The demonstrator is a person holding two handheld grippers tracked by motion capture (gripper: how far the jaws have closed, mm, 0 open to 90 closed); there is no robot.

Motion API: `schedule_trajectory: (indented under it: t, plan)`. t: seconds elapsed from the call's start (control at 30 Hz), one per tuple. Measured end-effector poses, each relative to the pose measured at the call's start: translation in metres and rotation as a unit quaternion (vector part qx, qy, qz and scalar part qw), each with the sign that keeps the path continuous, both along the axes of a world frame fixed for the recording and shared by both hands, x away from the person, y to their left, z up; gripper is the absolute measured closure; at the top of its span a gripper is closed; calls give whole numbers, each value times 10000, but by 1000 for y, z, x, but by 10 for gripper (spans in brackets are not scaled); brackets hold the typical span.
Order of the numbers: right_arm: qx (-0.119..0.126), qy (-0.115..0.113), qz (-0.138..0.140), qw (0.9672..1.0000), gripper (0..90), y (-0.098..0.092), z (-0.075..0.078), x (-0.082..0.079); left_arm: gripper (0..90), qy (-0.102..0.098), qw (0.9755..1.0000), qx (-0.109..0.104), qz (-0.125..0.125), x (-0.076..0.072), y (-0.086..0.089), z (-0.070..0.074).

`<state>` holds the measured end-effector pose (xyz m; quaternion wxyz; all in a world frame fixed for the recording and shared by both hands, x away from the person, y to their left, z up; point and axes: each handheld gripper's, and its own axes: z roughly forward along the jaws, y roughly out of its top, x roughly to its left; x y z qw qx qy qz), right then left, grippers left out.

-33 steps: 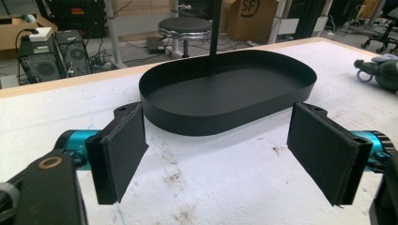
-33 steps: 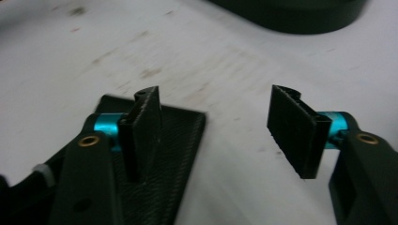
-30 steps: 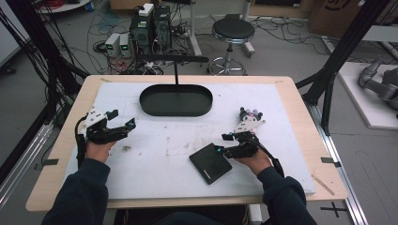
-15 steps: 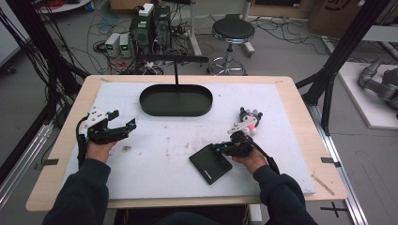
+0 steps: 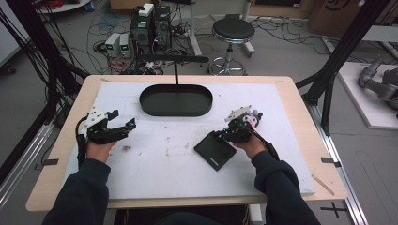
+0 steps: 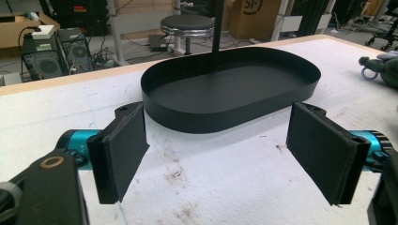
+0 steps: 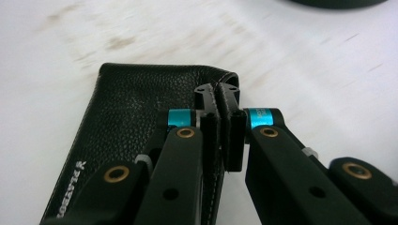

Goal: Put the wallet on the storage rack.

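Light: even, soft, from overhead; table mat bright, floor behind it dimmer.
Shadows: faint and short under the hands and the tray; none hard-edged.
Glare: mat nearly washed out white in the right gripper view; a dull sheen on the tray's wall.
Blur: mat streaked by motion in the right gripper view; wallet grain and jaws sharp.
Focus: left gripper view crisp up close, background softer.
Distortion: high view bends slightly at the edges.
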<state>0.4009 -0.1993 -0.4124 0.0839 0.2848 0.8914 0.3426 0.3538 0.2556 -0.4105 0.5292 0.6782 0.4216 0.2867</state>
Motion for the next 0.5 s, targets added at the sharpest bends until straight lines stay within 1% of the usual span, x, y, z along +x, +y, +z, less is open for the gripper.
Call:
schedule_trajectory:
  t: [0.03,0.1,0.17,0.2,0.23,0.27,0.3,0.33,0.37,0.4,0.43,0.47,0.5]
  plan:
    - [-12,-24,-44,10000,886,1,1,5,205,-6,10000,3,-5,0,0,0]
    - [-89,-155,-190,9997,884,2,-1,12,205,6,10000,7,-4,0,0,0]
    - [-117,-270,-381,9988,864,2,-4,16,205,4,10000,-3,-12,0,1,0]
    - [-117,-270,-381,9988,864,2,-4,16,205,4,10000,-3,-12,0,1,0]
    - [-132,-301,-536,9980,836,3,-5,16,205,-2,10000,-24,-11,0,1,0]
    - [27,-351,-628,9974,729,0,-3,15,205,-5,10000,-19,-5,0,1,0]
    - [27,-351,-628,9974,729,0,-3,15,205,-5,10000,-19,-5,0,1,0]
    - [268,-299,-748,9964,573,-6,2,11,205,-8,10000,-12,-10,0,1,0]
    - [348,-241,-745,9963,542,-9,4,8,205,-4,10000,-20,-13,-1,1,0]
    - [361,-210,-771,9961,527,-13,5,4,205,-9,10000,-19,-10,-1,1,0]
    - [387,-234,-757,9961,528,-17,5,1,205,-11,10000,-20,-6,-1,1,0]
    - [387,-234,-757,9961,528,-17,5,1,205,-4,10000,-12,-4,-1,1,0]
    - [425,-210,-776,9959,529,-22,4,-3,205,-6,10000,-12,-7,-1,1,0]
